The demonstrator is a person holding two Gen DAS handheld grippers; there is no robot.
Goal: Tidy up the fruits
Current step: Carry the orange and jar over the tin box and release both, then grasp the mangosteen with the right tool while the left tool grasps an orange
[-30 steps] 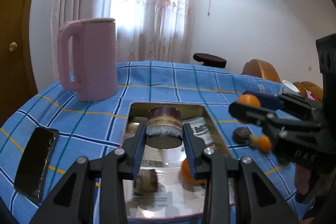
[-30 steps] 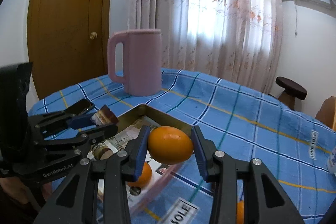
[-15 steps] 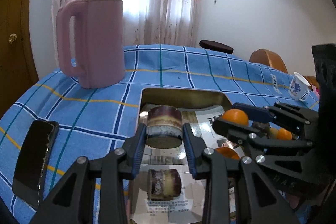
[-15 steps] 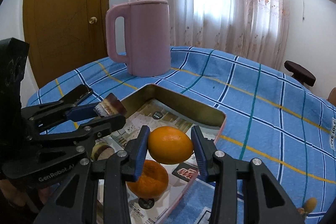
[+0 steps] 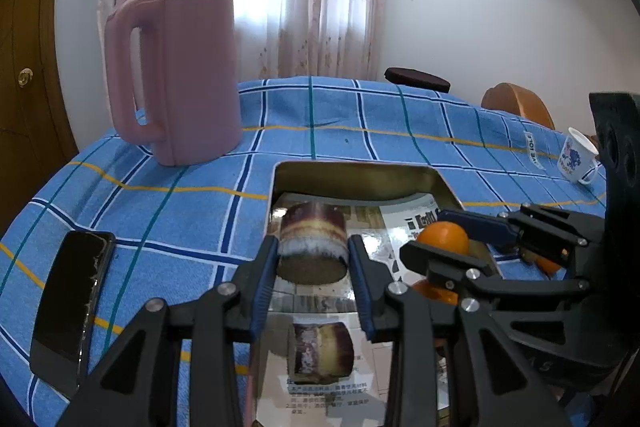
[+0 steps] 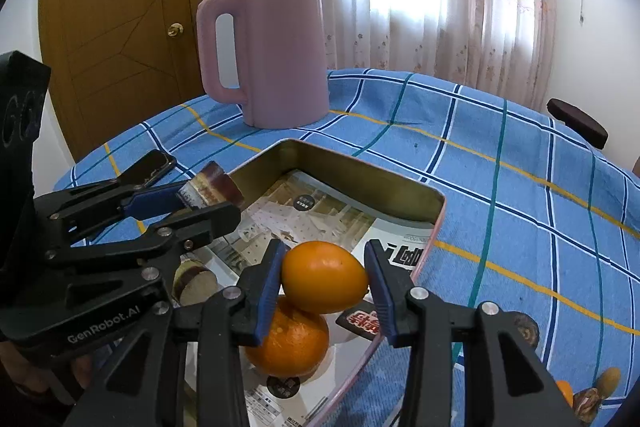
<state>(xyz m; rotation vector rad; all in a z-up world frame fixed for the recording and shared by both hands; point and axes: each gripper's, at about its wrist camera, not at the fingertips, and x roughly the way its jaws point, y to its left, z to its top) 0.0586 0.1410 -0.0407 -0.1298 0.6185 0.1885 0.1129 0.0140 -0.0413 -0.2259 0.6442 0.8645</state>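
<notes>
Both tongs have come lower over the tin tray (image 6: 436,205). Left tongs (image 5: 313,259) squeeze a brown cane chunk (image 5: 313,239). Right tongs (image 6: 325,277) squeeze an orange (image 6: 324,277) above another orange (image 6: 290,345).

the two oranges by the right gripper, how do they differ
The held orange is gripped in the right gripper above the tin; the loose orange lies on the tin's paper lining. The held one looks smoother and oval, the loose one rounder and dimpled. Both are orange, whole and unpeeled.
</notes>
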